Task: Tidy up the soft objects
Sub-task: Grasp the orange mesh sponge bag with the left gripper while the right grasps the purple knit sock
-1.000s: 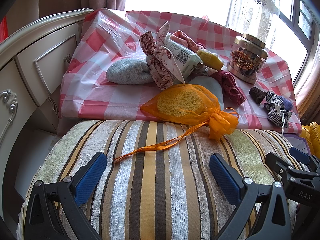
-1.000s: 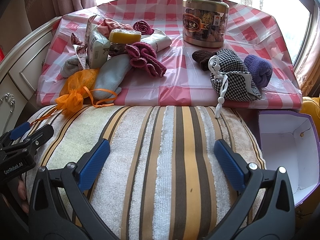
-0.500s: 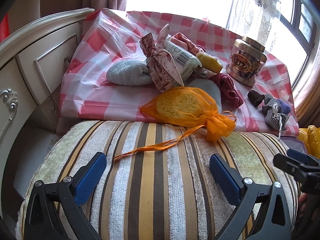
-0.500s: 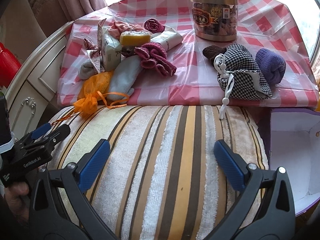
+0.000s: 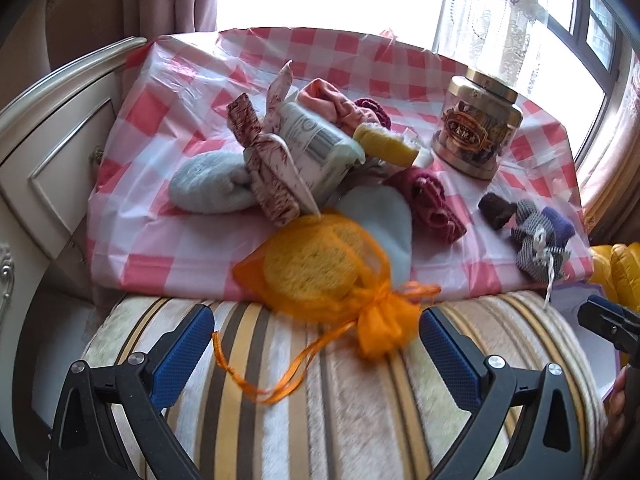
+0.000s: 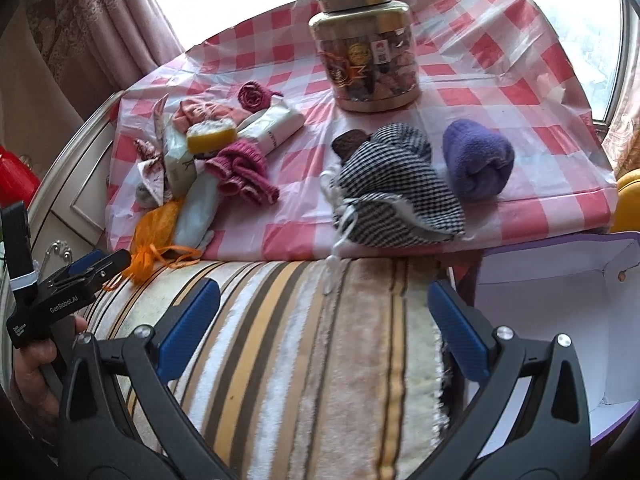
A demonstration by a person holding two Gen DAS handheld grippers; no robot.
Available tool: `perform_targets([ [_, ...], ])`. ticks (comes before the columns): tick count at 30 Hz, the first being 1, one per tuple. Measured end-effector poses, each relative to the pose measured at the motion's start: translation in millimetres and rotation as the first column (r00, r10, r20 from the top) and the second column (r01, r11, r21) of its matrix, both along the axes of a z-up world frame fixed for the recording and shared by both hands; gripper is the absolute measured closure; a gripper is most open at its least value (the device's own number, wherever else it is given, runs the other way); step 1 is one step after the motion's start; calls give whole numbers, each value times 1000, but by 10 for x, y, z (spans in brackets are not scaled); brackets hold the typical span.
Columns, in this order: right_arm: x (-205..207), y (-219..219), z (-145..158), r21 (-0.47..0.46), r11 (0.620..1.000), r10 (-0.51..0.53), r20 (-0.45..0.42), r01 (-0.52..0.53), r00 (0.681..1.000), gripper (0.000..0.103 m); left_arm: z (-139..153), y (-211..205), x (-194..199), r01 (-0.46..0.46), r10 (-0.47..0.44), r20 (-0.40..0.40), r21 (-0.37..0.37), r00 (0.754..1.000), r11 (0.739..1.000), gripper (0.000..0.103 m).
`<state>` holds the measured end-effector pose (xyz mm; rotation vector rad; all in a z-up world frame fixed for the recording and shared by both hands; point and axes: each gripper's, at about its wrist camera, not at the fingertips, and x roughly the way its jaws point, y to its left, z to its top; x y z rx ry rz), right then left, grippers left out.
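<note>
My left gripper (image 5: 316, 344) is open and empty over the striped towel cushion (image 5: 360, 400), just short of the orange mesh bag with a yellow sponge (image 5: 320, 268) that hangs over the table's front edge. My right gripper (image 6: 324, 320) is open and empty over the same cushion (image 6: 300, 360), below the checked drawstring pouch (image 6: 392, 196). A purple rolled sock (image 6: 476, 160), a magenta knit piece (image 6: 244, 172), a pale blue sock (image 5: 208, 188), a brown item (image 5: 496, 208) and a yellow sponge (image 5: 388, 146) lie on the red-checked tablecloth (image 5: 160, 120).
A gold-lidded jar (image 6: 366, 52) stands at the back of the table. An open white box with purple outside (image 6: 560, 320) sits to the right of the cushion. A cream dresser (image 5: 48, 152) stands at the left. A yellow object (image 5: 620, 272) lies at the far right.
Both grippers have moved forward toward the table. The orange bag now lies close ahead of my left gripper. The right view has tilted and the pouch is nearer.
</note>
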<state>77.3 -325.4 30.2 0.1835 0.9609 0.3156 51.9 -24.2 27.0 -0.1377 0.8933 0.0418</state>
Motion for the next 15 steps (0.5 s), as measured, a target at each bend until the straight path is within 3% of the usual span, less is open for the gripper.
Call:
perform_targets([
  [4,238,-358,27,-1,999,-53,11,53,999,0,-31,60,260,-11,7,-40,-112,999,994,0],
  [10,631,-630,-23,-43,994,-102,31,104,994,0,-219,262,603,-102,79,-129,-189,989,977,0],
  [15,933,-730,-156,-72,990,-117,15,118,993,0,-454,379,801,-151,92,-244,-234,965,960,0],
])
